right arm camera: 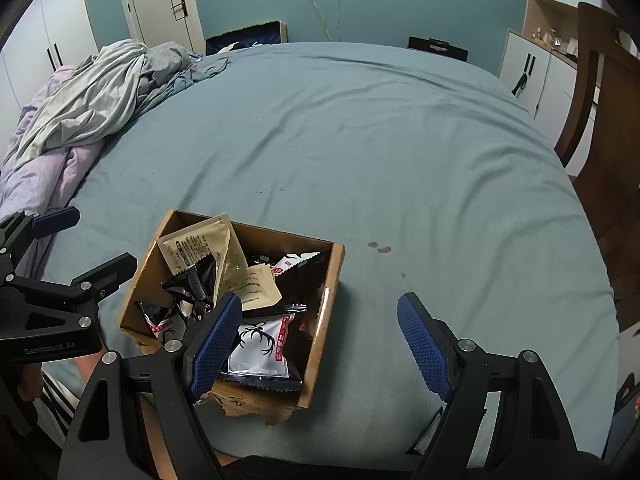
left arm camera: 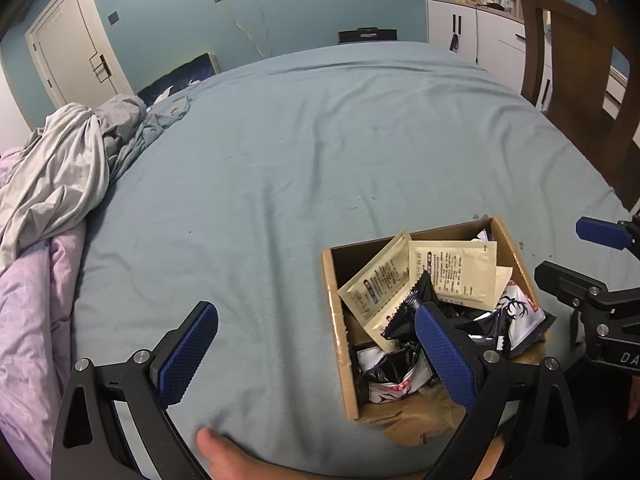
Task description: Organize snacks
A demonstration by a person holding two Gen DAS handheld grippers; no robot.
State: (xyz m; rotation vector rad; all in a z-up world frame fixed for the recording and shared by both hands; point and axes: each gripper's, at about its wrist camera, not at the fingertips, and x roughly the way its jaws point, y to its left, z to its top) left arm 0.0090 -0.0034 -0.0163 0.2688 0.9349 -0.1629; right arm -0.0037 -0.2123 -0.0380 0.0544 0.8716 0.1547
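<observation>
Blue-padded fingers of the left gripper (left arm camera: 316,354) stand wide apart with nothing between them, one pad over bare sheet at 7 o'clock, the other hanging over the near part of the cardboard box (left arm camera: 338,332). In its own view the right gripper (right arm camera: 320,344) is likewise apart and empty, its left pad above the box's near corner. The box sits on the blue-grey bedsheet (left arm camera: 280,160) near the bed's front edge, and every snack in sight lies inside it: beige sachets (left arm camera: 460,272) leaning toward 12 o'clock, black and white deer-print packets (right arm camera: 260,344) piled toward 6. Judging by the bare sheet, the organizing looks close to finished. Should another packet need tucking in, come down from above and press gently, since the near wall is torn. Crumpled bedding (left arm camera: 60,168) at 9 o'clock and a wooden chair (left arm camera: 580,80) at 2 o'clock lie well apart and block nothing.
</observation>
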